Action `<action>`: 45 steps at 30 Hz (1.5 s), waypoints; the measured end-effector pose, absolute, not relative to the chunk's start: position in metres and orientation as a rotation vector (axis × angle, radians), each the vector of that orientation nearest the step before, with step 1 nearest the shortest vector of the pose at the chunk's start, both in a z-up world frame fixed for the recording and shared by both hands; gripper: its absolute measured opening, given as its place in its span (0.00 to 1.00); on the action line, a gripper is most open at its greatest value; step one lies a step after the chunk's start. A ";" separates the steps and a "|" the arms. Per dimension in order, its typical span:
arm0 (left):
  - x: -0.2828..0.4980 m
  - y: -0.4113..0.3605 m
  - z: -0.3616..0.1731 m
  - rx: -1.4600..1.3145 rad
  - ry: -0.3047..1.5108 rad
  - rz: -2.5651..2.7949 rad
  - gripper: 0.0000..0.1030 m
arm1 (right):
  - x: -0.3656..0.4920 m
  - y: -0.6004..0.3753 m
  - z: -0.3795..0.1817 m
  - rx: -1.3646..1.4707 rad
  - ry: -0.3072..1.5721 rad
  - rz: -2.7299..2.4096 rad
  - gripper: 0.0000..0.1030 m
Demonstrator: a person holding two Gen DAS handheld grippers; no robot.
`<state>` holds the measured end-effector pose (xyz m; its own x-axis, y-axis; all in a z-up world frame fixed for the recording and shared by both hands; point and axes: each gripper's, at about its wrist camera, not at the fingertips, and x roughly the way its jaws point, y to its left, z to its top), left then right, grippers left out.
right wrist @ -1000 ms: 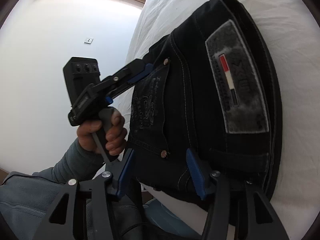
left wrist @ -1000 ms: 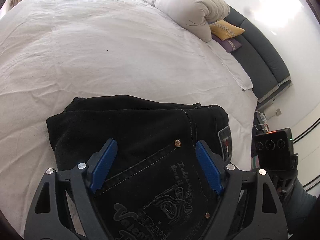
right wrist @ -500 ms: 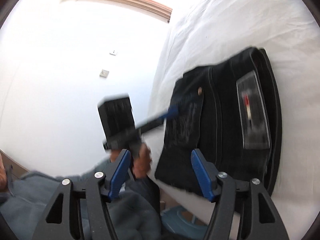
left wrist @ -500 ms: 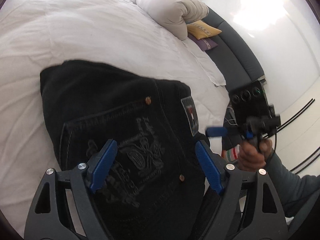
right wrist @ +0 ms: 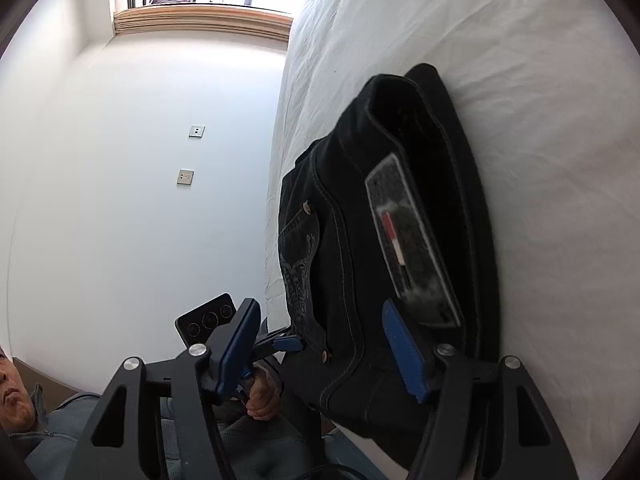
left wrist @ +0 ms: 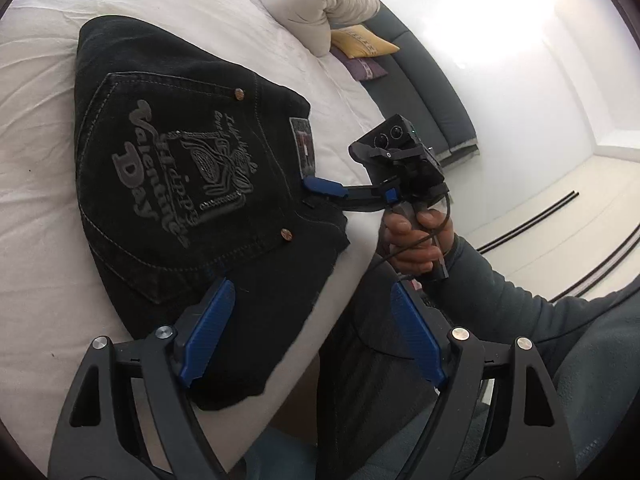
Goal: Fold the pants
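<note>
The left gripper [left wrist: 310, 334] stands wide open at the bottom of its own view, its blue pads [left wrist: 206, 330] spread with nothing clamped between them; the near hem of the folded pants [left wrist: 176, 184] lies below the left pad, while the right pad hangs past the edge of the bed [left wrist: 36, 208] over the person's lap. From the right wrist view this gripper [right wrist: 290, 345] shows low at the bed's edge, carried by the left hand [right wrist: 262, 398] wrapped round its handle. The right gripper [right wrist: 322, 350] has its jaws parted too, and the corner of the pants [right wrist: 384, 264] lies between its pads [right wrist: 404, 350] without being pinched, as far as can be told. In the left wrist view, the right hand [left wrist: 420, 236] grips that tool's handle with a grey sleeve [left wrist: 520, 320] behind it, one blue finger [left wrist: 322, 186] reaching over the waistband. The pants lie folded into a compact black stack near the bed's edge, back pocket up. The pocket embroidery reads "Valentine Day" in grey thread, with smaller script that is too fine to read. A grey waistband patch [right wrist: 412, 240] carries a red and white stripe; its lettering is blurred. Farther off are a rolled white duvet [left wrist: 312, 4], a yellow cushion [left wrist: 364, 42] and a purple cushion [left wrist: 366, 68].
</note>
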<state>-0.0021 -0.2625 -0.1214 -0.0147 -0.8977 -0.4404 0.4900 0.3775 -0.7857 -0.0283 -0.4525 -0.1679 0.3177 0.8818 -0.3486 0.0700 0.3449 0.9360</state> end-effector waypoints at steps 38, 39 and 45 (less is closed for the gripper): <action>0.069 -0.263 -0.133 -0.384 1.242 -0.641 0.23 | 0.019 -0.417 -0.146 0.616 1.281 0.374 0.31; 0.069 -0.264 -0.131 -0.375 1.237 -0.640 0.22 | 0.018 -0.414 -0.142 0.596 1.280 0.369 0.29; 0.069 -0.267 -0.125 -0.371 1.220 -0.639 0.17 | 0.011 -0.405 -0.124 0.540 1.235 0.362 0.16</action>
<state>0.0687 -0.2667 -0.1254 0.2023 -0.6340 -0.7464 0.2527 0.7702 -0.5857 0.0111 -0.4046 -0.1243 0.2981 0.5379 -0.7886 0.0277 0.8209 0.5704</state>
